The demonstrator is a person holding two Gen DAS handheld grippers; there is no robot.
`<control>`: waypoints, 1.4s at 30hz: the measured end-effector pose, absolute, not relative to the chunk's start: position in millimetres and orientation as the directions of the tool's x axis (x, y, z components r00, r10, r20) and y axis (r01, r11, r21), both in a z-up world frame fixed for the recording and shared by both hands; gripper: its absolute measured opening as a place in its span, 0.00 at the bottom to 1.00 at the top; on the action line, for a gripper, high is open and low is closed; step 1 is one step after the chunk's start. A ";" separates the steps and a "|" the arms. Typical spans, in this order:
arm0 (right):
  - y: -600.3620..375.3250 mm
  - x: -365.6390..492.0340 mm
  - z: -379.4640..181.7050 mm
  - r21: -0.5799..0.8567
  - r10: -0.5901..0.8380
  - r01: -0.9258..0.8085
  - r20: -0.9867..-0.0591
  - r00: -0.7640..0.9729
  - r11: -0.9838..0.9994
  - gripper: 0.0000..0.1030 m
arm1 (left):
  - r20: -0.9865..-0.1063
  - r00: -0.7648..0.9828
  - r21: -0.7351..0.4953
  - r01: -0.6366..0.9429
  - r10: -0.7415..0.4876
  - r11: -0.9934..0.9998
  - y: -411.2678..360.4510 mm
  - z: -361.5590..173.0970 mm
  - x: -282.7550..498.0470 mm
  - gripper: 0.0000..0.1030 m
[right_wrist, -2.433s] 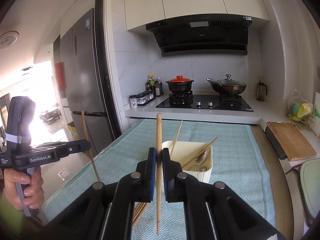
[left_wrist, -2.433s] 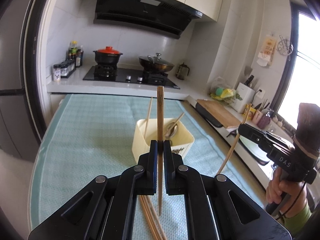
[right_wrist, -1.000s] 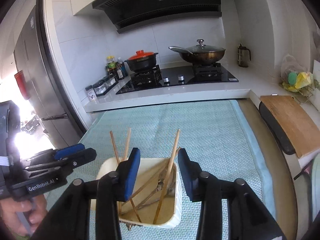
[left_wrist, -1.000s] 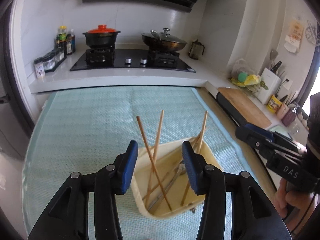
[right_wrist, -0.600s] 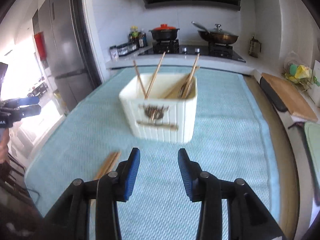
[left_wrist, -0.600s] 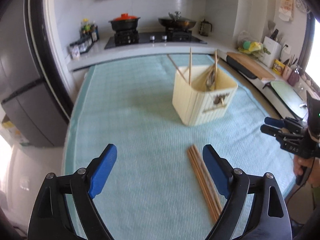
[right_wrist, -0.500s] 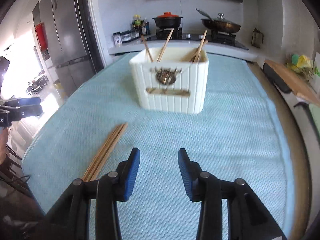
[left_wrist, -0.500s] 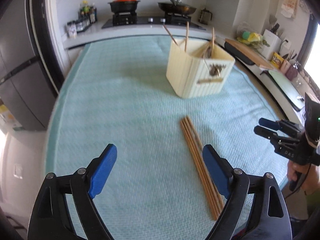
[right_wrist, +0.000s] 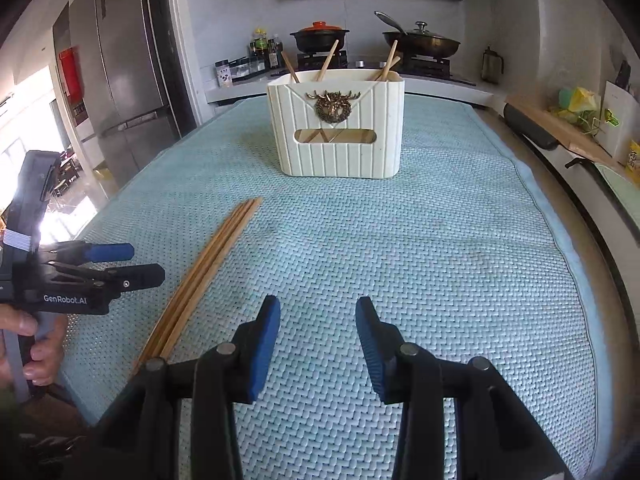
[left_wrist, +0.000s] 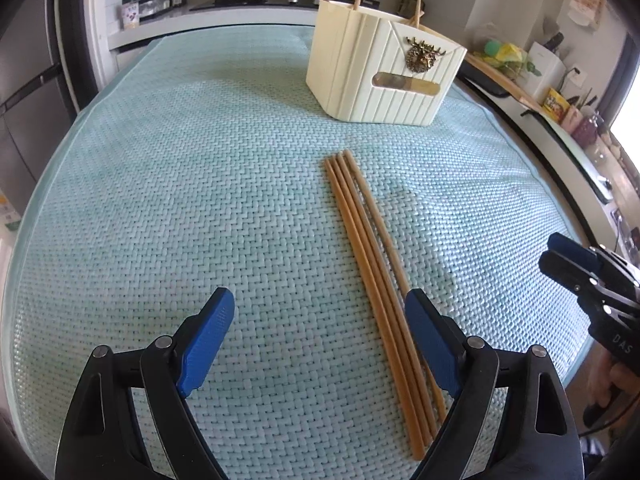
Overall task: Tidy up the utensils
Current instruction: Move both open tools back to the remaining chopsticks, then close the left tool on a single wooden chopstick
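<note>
Left wrist view: the left gripper [left_wrist: 320, 320] hangs low over the woven pale-green table mat [left_wrist: 160, 200], blue-padded fingers spread wide with nothing between them. Its jaws have just been opening. The bundle of four thin wooden chopsticks [left_wrist: 372, 264] lies flat on the mat, running away toward the cream ribbed plastic utensil holder [left_wrist: 384, 68], and their near ends pass just inside the right-hand pad [left_wrist: 428, 340]. So the bundle sits off-centre in that gap, and that is the first worry. A closure from here could catch only the outer stick or nudge the whole set sideways.

The sticks touch each other along most of their length, the outermost splaying off a little. Pinching just one looks tricky; two may lift together, or one may roll away across the weave.

Right wrist view now: the right gripper [right_wrist: 316, 336] has its fingers parted about halfway, empty, above bare mat, with the chopsticks off to its left. The left gripper [right_wrist: 120, 264] is close beside them, a hand [right_wrist: 28, 344] around its handle. If both tools go for the same bundle, they could crowd or knock each other.

The holder stands upright further back, several chopsticks already leaning in it at crossed angles. A new stick dropped in steeply could strike those, or a low carry could clip the rim and shift the holder.
</note>
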State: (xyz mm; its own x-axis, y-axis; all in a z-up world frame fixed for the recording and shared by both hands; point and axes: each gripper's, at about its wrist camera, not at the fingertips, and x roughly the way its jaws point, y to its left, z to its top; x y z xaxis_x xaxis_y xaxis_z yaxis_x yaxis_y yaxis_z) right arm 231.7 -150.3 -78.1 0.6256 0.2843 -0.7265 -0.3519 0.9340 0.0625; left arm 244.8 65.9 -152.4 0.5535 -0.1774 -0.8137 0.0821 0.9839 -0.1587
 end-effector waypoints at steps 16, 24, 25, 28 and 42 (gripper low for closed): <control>-143.9 221.4 -75.2 0.061 0.295 -0.356 -0.698 0.652 0.932 0.39 | -0.833 0.541 -0.103 0.044 -0.111 0.994 63.6 -168.4 246.9 0.85; -151.3 216.2 -74.5 0.054 0.277 -0.334 -0.694 0.665 0.941 0.39 | -0.840 0.540 -0.043 0.018 -0.046 0.999 62.3 -170.1 249.1 0.84; -151.7 215.3 -73.7 0.048 0.272 -0.333 -0.691 0.669 0.942 0.39 | -0.840 0.542 -0.029 0.006 -0.028 1.000 64.8 -170.9 249.1 0.84; -152.7 213.1 -71.6 0.031 0.261 -0.332 -0.686 0.679 0.943 0.39 | -0.838 0.545 -0.010 -0.012 -0.002 1.000 73.4 -172.5 247.8 0.84; -139.7 214.7 -81.6 0.062 0.297 -0.367 -0.717 0.631 0.928 0.39 | -0.844 0.536 0.002 -0.045 0.026 0.999 110.7 -174.2 261.6 0.82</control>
